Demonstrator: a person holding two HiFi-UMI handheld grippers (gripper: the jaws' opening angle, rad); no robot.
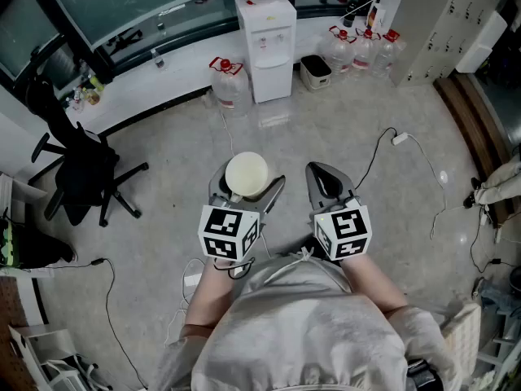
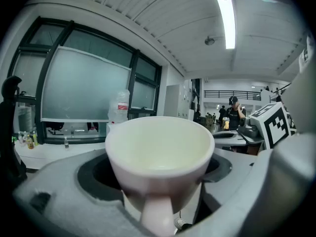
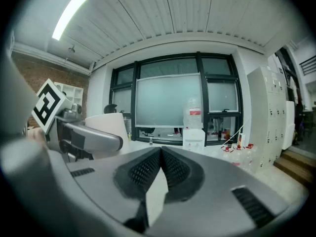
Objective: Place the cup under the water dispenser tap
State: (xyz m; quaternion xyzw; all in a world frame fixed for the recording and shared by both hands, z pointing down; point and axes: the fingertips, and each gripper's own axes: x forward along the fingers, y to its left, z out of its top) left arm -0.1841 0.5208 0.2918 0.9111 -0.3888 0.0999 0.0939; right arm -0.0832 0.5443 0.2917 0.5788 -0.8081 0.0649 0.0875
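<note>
A cream cup point(image 1: 246, 174) with a handle sits upright between the jaws of my left gripper point(image 1: 248, 181), held off the floor in front of the person. In the left gripper view the cup point(image 2: 160, 149) fills the middle, its handle toward the camera, grey jaws pressing its sides. My right gripper point(image 1: 316, 170) hovers beside it to the right, shut with nothing in it; its ribbed pads point(image 3: 174, 168) meet. The white water dispenser point(image 1: 269, 47) stands far ahead against the window counter. The right gripper view also shows the dispenser point(image 3: 193, 136) in the distance.
A black office chair point(image 1: 81, 173) stands at the left. A large water jug point(image 1: 230, 80) sits left of the dispenser, with several more jugs point(image 1: 358, 47) to its right. Cables point(image 1: 391, 141) trail over the floor. Lockers point(image 1: 456, 23) line the back right.
</note>
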